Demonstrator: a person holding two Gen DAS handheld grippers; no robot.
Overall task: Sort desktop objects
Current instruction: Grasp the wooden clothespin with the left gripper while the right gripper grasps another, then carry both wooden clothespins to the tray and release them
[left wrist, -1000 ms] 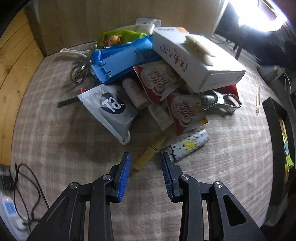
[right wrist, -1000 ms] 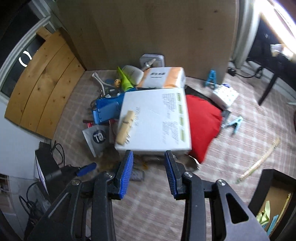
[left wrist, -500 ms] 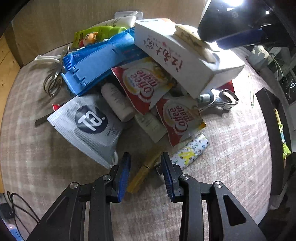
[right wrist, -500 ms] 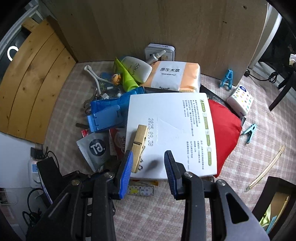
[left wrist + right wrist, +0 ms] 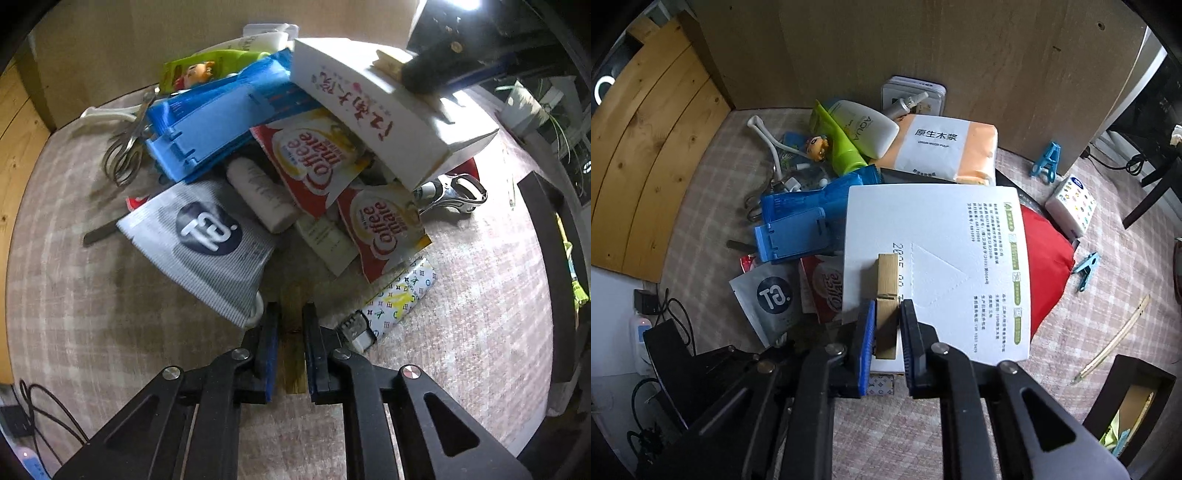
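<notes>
Checked cloth covers the tabletop, and a heap of desktop objects is piled on it against a wooden panel. Topmost is a white box, resting tilted on a red pouch, two Coffee-mate sachets and a blue plastic holder. Behind the box lie an orange tissue pack, a white AQUA bottle and a green tube. At the near edge of the heap sit a grey striped sachet, a small cream bottle, scissors, a nail clipper and a patterned lighter. Two blue clips lie well apart from the heap, beside a small printed tissue packet.

One wooden clothespin lies on the white box's top face. The right claw is closing on it, both blue pads against its sides near the rear end. A second wooden clothespin lies on the cloth between the grey sachet and the lighter, its far end running under the heap's shadow. The left claw is closing around this one, the pin filling the narrow gap between its jaws. The lighter's metal head sits just beside the right-hand finger.
</notes>
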